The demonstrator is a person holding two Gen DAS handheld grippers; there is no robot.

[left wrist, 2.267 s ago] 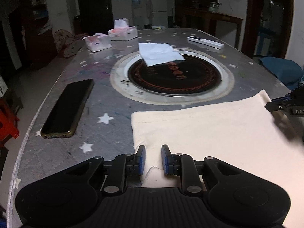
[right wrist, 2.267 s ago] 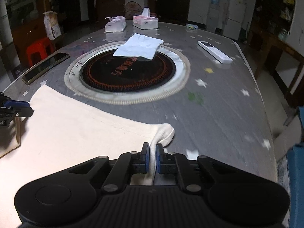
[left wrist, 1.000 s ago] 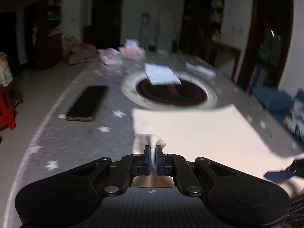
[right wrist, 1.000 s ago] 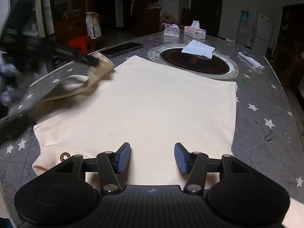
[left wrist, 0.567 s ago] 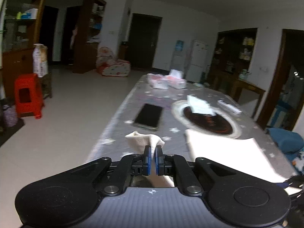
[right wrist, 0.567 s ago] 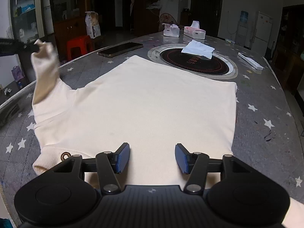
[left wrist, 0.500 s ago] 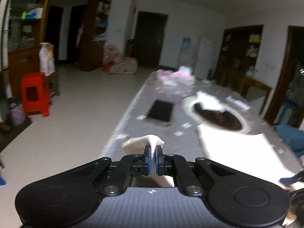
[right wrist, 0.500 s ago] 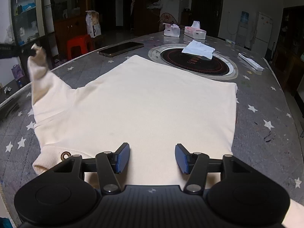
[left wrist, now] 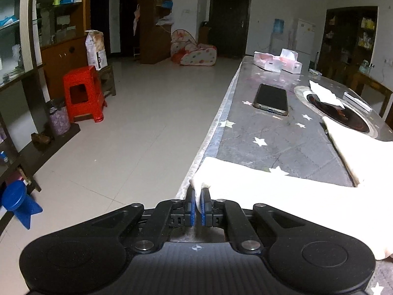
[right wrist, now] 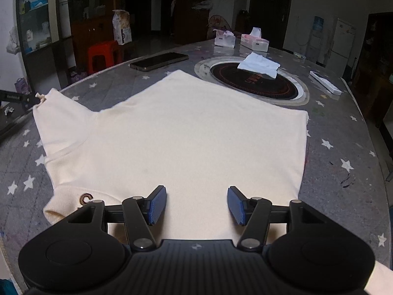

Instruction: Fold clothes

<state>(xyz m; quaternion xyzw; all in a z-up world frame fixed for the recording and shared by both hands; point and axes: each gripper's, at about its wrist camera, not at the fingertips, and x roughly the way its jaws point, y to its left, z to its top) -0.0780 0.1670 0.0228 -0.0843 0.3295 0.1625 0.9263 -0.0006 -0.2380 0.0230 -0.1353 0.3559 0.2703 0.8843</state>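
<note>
While the right gripper (right wrist: 196,205) is hovering low over the near part of a cream shirt (right wrist: 196,132), its blue-padded fingers (right wrist: 157,205) are standing wide apart and gripping nothing, with bare cloth showing between them. That shirt is lying spread flat across the grey, star-printed table (right wrist: 343,147), its body reaching back toward a round dark hotplate (right wrist: 255,82) sunk in the tabletop, and a small dark emblem is showing on the fabric near the front left. Out at the table's left edge, the left gripper (left wrist: 198,202) is pinching the tip of the shirt's sleeve (left wrist: 240,179), its fingers pressed almost together on the cloth, and the sleeve is lying stretched sideways from the body toward that edge. Beyond the sleeve, a dark phone (left wrist: 271,99) is resting face up on the table, apart from the shirt. A folded white cloth (right wrist: 259,64) is sitting partly over the hotplate's far rim, and a slim white remote (right wrist: 325,86) is lying to its right. Farther back, two tissue boxes (right wrist: 240,39) are standing side by side near the table's far end. Off the table to the left, a red plastic stool (left wrist: 82,93) is standing on the pale tiled floor (left wrist: 137,132) in front of dark wooden shelving.
</note>
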